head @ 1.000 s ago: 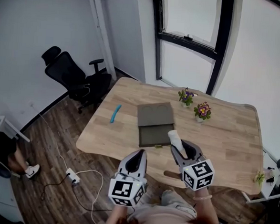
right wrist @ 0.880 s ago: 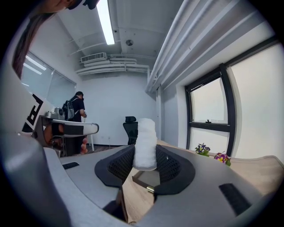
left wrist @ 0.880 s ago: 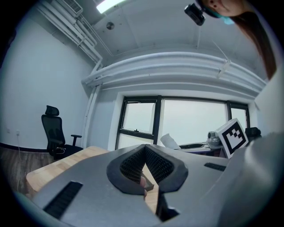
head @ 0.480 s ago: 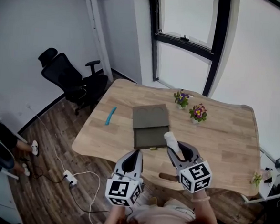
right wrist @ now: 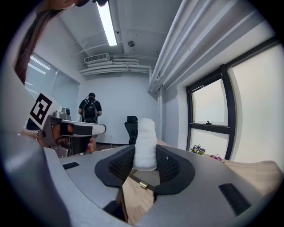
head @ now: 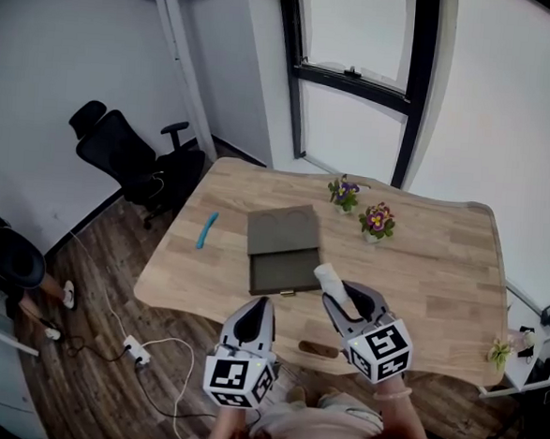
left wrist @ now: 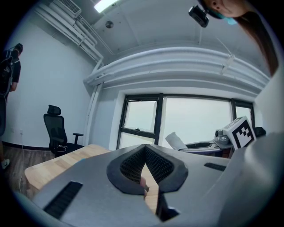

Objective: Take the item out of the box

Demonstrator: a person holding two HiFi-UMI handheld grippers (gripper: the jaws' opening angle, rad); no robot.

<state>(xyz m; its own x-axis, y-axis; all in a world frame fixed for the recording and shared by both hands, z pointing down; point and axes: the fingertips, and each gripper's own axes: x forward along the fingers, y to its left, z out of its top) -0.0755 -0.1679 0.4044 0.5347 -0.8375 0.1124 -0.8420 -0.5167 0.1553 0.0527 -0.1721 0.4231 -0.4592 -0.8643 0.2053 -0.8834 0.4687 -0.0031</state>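
Observation:
An olive-green box point(head: 285, 273) lies open on the wooden table point(head: 431, 272), its lid point(head: 282, 228) folded back flat behind it. My right gripper point(head: 336, 291) hovers over the table's near edge just right of the box, shut on a white cloth roll point(head: 328, 277) that sticks up between the jaws. In the right gripper view the roll point(right wrist: 145, 144) stands between both pads, with my right gripper point(right wrist: 145, 163) above the box's brass latch point(right wrist: 142, 184). My left gripper point(head: 253, 317) hangs beside it, jaws together and holding nothing; the left gripper view shows this left gripper point(left wrist: 145, 170) the same way.
A blue strip point(head: 206, 230) lies on the table's left part. Two small flower pots point(head: 343, 192) point(head: 376, 218) stand behind the box. A brown object point(head: 318, 349) sits at the near edge. On the floor are an office chair point(head: 129, 161) and a power strip point(head: 134, 352); a person point(head: 0, 260) is at far left.
The head view has drifted, so the table and box sit further left and lower. Both grippers keep their place near the table's front edge, the roll still held. The person at left has moved.

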